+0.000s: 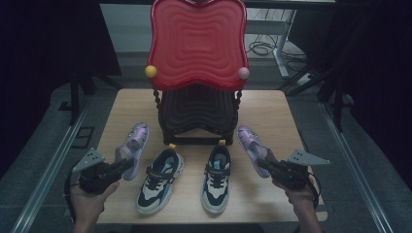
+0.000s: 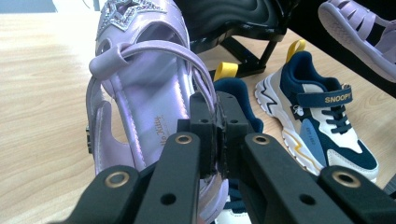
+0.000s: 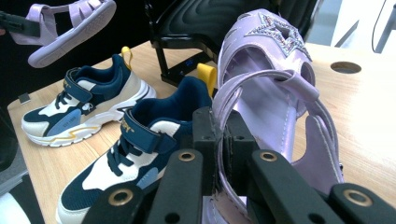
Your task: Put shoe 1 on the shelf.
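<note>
Two lilac sandals with glitter stars are held off the wooden table (image 1: 272, 107). My left gripper (image 1: 127, 165) is shut on the heel wall of the left sandal (image 1: 133, 143), seen close up as sandal (image 2: 140, 84) with the gripper (image 2: 217, 135) pinching its rim. My right gripper (image 1: 262, 165) is shut on the heel of the right sandal (image 1: 252, 144), close up as sandal (image 3: 275, 88) in gripper (image 3: 219, 144). Between them two navy and white sneakers stand on the table, the left sneaker (image 1: 159, 180) and the right sneaker (image 1: 216, 177).
A black two-tier shoe rack (image 1: 197, 114) stands at the table's back middle, topped by a red wavy tray (image 1: 197, 43) with a yellow knob (image 1: 151, 71) and a pink knob (image 1: 243, 73). Bare wood lies left and right of the rack.
</note>
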